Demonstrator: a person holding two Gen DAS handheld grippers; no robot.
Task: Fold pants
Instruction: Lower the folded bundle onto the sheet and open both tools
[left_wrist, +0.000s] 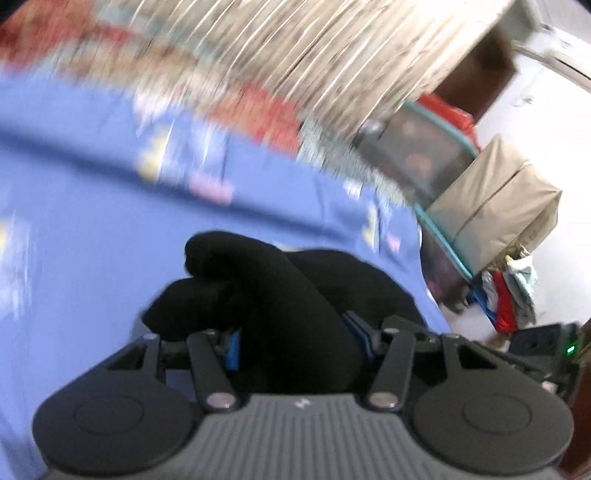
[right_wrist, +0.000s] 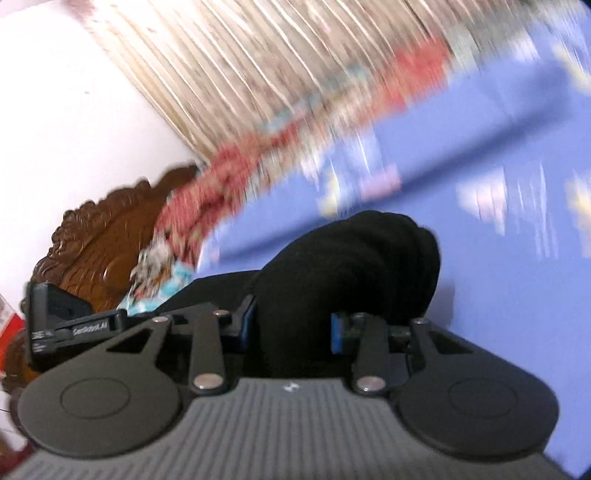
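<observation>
pants (left_wrist: 295, 314) | black, bunched | lifted over blue sheet (left_wrist: 92, 240)

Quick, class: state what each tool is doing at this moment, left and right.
Left tool: closed on a bunch of the black pants.
Right tool: closed on the black pants too, above the blue sheet.

"GenRobot.AI" on black device (right_wrist: 70, 325), small print beneath unreadable

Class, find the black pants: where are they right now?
The black pants are bunched between the fingers of both the left gripper and right gripper, above the blue bedsheet.
</observation>
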